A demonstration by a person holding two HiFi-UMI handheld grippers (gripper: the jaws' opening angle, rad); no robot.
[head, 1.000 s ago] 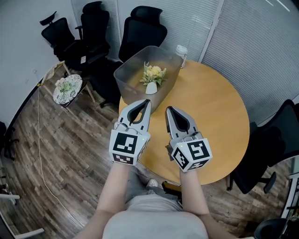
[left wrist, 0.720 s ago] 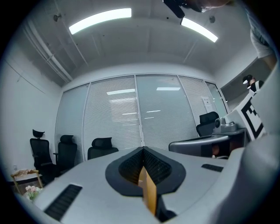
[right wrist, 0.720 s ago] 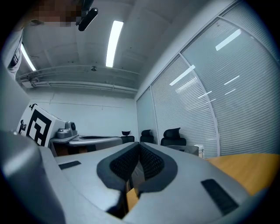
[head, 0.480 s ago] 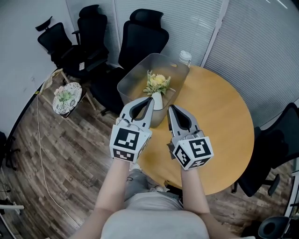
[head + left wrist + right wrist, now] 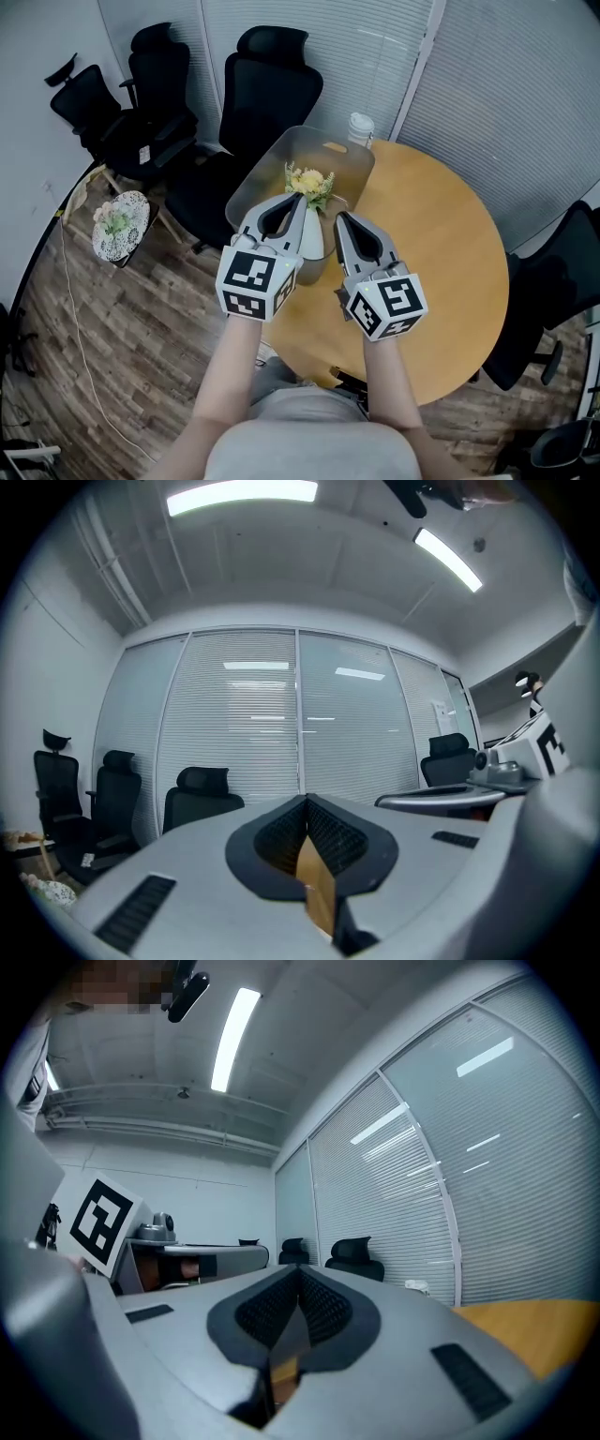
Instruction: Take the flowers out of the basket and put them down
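Flowers point(image 5: 309, 181) stand in the basket point(image 5: 349, 155) on the tabletop point(image 5: 441, 253) just ahead of the fingers point(image 5: 293, 230), between both pairs, with left gripper point(image 5: 299, 204) and right gripper point(image 5: 339, 219) level, closed and empty, seemingly poised to reach in.

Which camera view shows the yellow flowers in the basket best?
The head view: the flowers stand in a white vase inside the grey basket. Both gripper views show only blinds and chairs, not these flowers.
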